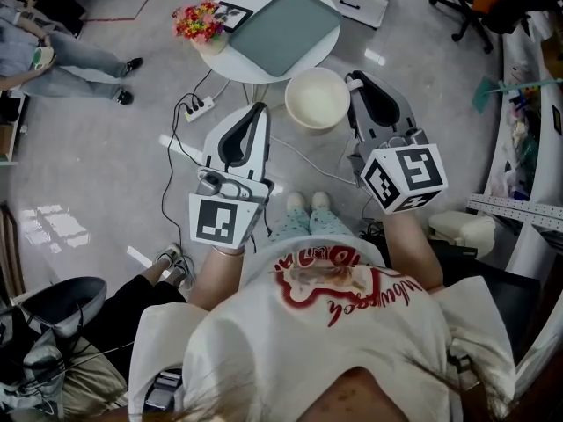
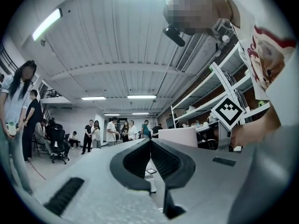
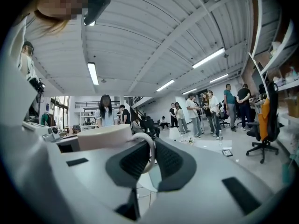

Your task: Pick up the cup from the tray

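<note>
A white cup hangs in the air in front of me, off the grey-green tray, which lies bare on the round white table. My right gripper is shut on the cup's handle. In the right gripper view the handle loop sits between the dark pads, with the cup body to the left. My left gripper is level with it on the left, shut with nothing in it; its tips meet. The cup also shows in the left gripper view, to the right.
A bunch of flowers and a marker card stand on the table's left side. A power strip and cables lie on the floor below it. Shelving runs along the right. People sit at the left.
</note>
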`<state>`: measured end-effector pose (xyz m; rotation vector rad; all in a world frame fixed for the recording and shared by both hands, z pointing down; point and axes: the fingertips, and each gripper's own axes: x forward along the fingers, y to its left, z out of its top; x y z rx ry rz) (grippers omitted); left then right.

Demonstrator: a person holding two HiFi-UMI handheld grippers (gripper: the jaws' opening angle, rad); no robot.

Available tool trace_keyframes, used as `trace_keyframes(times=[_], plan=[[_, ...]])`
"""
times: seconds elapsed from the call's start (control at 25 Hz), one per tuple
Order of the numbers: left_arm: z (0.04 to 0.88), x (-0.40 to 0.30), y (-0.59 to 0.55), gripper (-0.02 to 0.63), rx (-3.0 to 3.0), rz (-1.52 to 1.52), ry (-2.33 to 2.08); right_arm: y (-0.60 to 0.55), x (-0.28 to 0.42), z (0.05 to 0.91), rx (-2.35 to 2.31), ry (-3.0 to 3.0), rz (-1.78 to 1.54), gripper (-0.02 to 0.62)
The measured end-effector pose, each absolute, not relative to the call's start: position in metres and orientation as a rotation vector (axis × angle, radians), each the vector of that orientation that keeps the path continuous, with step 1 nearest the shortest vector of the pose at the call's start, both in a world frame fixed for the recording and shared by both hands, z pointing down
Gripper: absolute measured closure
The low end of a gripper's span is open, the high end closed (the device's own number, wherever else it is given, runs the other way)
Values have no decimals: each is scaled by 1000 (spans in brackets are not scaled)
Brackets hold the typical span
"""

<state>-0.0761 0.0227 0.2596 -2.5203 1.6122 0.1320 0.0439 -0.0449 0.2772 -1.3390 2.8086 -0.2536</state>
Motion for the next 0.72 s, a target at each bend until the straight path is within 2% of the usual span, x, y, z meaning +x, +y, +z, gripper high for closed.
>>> trace_keyframes(times=[0.72], plan=[[260, -76, 20, 592, -2508, 122, 1614, -49, 42, 278, -1322, 2800, -264, 549]])
